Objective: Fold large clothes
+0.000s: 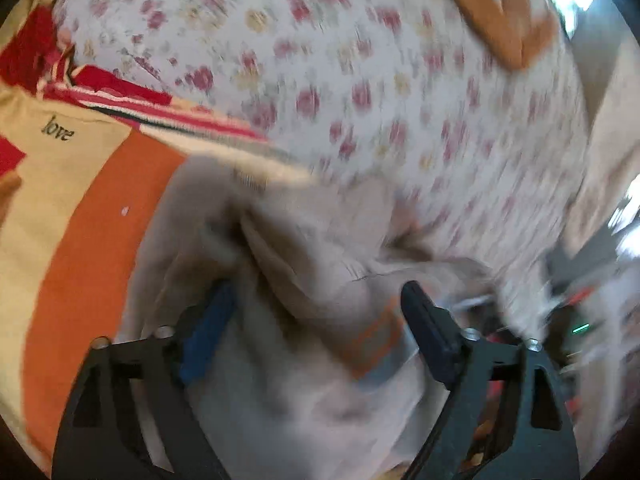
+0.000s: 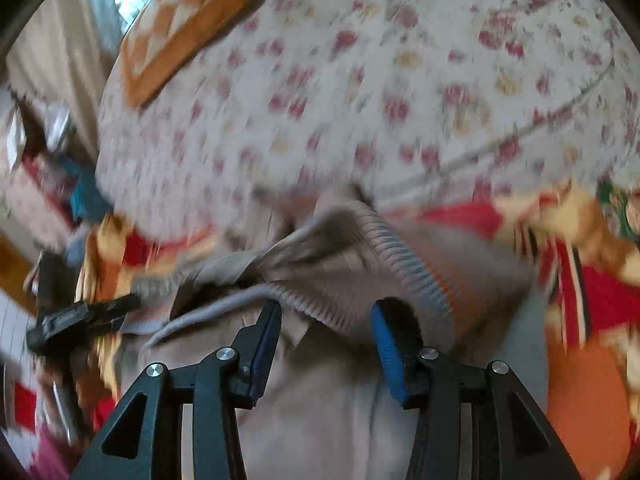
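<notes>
A beige knit sweater (image 1: 304,264) with a grey and orange ribbed hem lies bunched on the bed. In the left wrist view my left gripper (image 1: 320,300) is open, its jaws standing wide apart around a raised fold of the sweater. In the right wrist view my right gripper (image 2: 326,312) is open over the sweater's ribbed hem (image 2: 404,264), with the cloth lying between and under the jaws. The left gripper also shows at the left edge of the right wrist view (image 2: 84,316). Both views are blurred by motion.
A floral bedsheet (image 1: 360,80) covers the bed behind the sweater. A cream, orange and red striped blanket (image 1: 80,200) with the word "love" lies left, and also shows in the right wrist view (image 2: 584,380). An orange patterned cushion (image 2: 188,24) lies at the far side.
</notes>
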`<state>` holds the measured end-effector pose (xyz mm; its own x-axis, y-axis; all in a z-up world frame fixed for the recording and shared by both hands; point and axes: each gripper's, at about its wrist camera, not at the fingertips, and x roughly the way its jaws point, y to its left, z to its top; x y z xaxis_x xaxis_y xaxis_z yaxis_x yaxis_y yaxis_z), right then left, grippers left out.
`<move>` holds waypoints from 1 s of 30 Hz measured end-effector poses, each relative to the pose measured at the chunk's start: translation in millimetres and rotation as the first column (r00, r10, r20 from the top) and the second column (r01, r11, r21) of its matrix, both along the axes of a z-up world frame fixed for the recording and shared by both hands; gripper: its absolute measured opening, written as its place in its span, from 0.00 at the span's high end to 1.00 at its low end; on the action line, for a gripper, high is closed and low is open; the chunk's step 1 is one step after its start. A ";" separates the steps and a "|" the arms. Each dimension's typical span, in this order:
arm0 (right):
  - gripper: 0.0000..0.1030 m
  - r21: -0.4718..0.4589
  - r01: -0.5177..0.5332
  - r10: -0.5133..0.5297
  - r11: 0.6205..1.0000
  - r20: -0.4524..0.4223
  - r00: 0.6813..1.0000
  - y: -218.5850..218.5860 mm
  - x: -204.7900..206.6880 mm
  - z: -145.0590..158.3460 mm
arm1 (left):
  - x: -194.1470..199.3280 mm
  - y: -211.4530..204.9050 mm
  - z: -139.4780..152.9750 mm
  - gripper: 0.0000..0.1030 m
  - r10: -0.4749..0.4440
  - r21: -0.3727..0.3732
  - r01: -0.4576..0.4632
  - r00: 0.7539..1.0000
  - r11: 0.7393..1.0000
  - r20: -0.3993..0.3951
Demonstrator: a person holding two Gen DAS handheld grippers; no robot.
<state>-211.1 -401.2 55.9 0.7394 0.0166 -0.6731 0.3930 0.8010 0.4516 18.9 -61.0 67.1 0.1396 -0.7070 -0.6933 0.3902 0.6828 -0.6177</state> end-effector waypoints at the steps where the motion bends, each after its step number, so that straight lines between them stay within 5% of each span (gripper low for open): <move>1: 0.57 -0.005 0.014 -0.015 1.000 -0.004 1.000 -6.9 8.1 -1.3 | 6.4 7.5 2.2 0.16 0.030 -0.029 -0.031 0.999 0.999 -0.010; 5: 0.57 -0.011 0.072 -0.072 0.997 -0.020 0.997 -23.4 24.5 -0.2 | 12.9 23.1 14.7 0.14 0.070 -0.009 -0.070 0.996 0.998 0.050; 8: 0.52 0.009 0.065 -0.065 0.998 0.027 0.998 -18.1 -0.4 17.7 | 11.5 28.8 21.3 0.14 0.052 0.005 -0.053 0.997 0.999 0.065; 10: 0.29 -0.056 0.072 -0.071 0.996 0.017 0.997 -10.5 -20.0 27.5 | 9.0 30.7 20.7 0.14 0.036 0.032 -0.038 0.998 0.999 0.052; 12: 0.18 -0.151 0.102 -0.103 0.983 -0.003 0.995 -3.1 -48.7 32.1 | 3.7 36.0 18.6 0.14 0.033 0.070 -0.036 0.998 0.997 0.049; 15: 0.18 -0.221 0.121 -0.138 0.968 -0.065 0.988 -8.5 -67.8 24.1 | -7.5 43.7 14.8 0.14 0.020 0.116 -0.026 0.999 0.993 0.051; 19: 0.19 -0.172 0.123 -0.153 0.977 -0.172 0.973 -28.8 -64.5 -6.9 | -20.4 49.2 1.2 0.14 -0.002 0.195 -0.008 0.999 0.981 0.048; 20: 0.23 -0.161 0.117 -0.145 0.980 -0.175 0.974 -32.3 -60.6 -10.8 | -22.3 49.8 -3.8 0.14 -0.009 0.220 0.000 0.999 0.975 0.043; 22: 0.90 -0.181 0.068 -0.104 0.981 -0.197 0.975 -30.2 -40.3 -11.9 | -23.8 52.0 -10.5 0.14 -0.023 0.259 0.011 0.999 0.966 0.044; 27: 0.97 -0.395 0.068 -0.175 0.916 -0.242 0.954 -27.3 -10.0 -6.7 | -21.3 67.0 -13.6 0.14 -0.073 0.235 0.063 0.997 0.970 0.034; 30: 0.97 -0.283 0.114 -0.197 0.952 -0.282 0.939 -44.4 -13.6 -23.8 | -20.8 83.4 -11.3 0.14 -0.092 0.113 0.094 0.995 0.989 -0.029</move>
